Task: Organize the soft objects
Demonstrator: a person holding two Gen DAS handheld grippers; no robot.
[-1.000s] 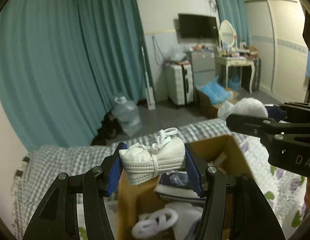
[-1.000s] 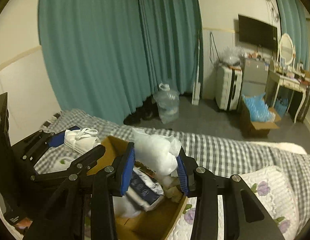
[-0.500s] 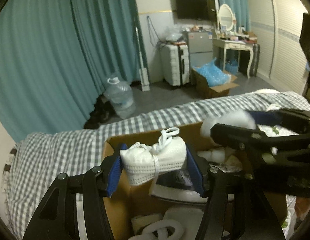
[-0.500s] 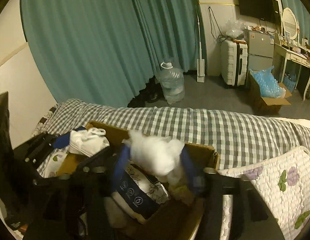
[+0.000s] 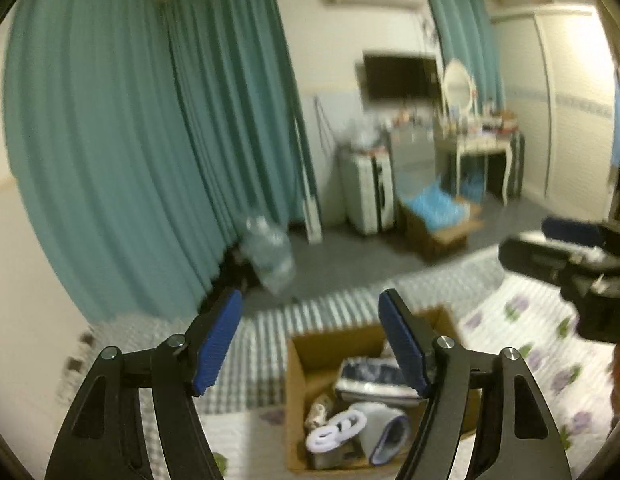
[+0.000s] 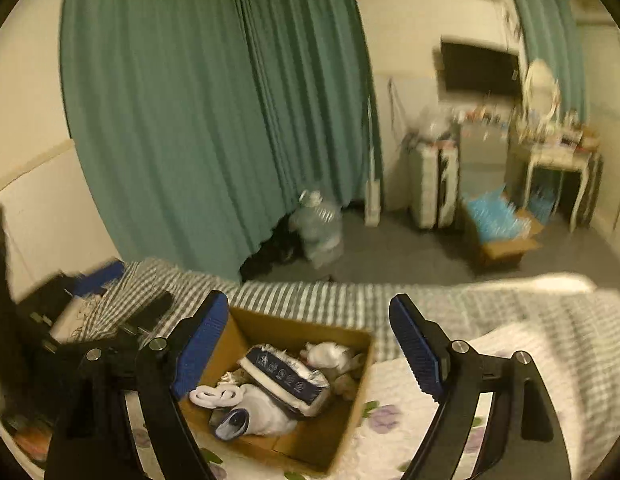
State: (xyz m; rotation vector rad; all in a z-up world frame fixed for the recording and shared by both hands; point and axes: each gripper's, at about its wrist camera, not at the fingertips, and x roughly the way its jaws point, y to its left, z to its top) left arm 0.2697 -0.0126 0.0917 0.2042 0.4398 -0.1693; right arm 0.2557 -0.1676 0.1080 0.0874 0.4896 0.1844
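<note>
A brown cardboard box (image 6: 350, 412) sits on the bed and holds soft things: a white fluffy wad (image 6: 330, 354), a navy and white pack (image 6: 285, 380), a white looped item (image 6: 213, 394). The box also shows in the left wrist view (image 5: 297, 396). My left gripper (image 5: 310, 344) is open and empty, raised above the box. My right gripper (image 6: 310, 344) is open and empty, also above the box. The right gripper shows at the right edge of the left wrist view (image 5: 570, 260). Both views are blurred.
The bed has a grey checked sheet (image 6: 330, 300) and a flowered quilt (image 6: 394, 432). Teal curtains (image 6: 213, 112) hang behind. On the floor stand a water jug (image 6: 320, 228), a suitcase (image 6: 432, 184), a second box with blue stuff (image 6: 502, 228) and a dressing table (image 6: 558, 160).
Both grippers have opened and let go: the white bundle and the white fluffy wad are no longer held. Both grippers have risen away from the box.
</note>
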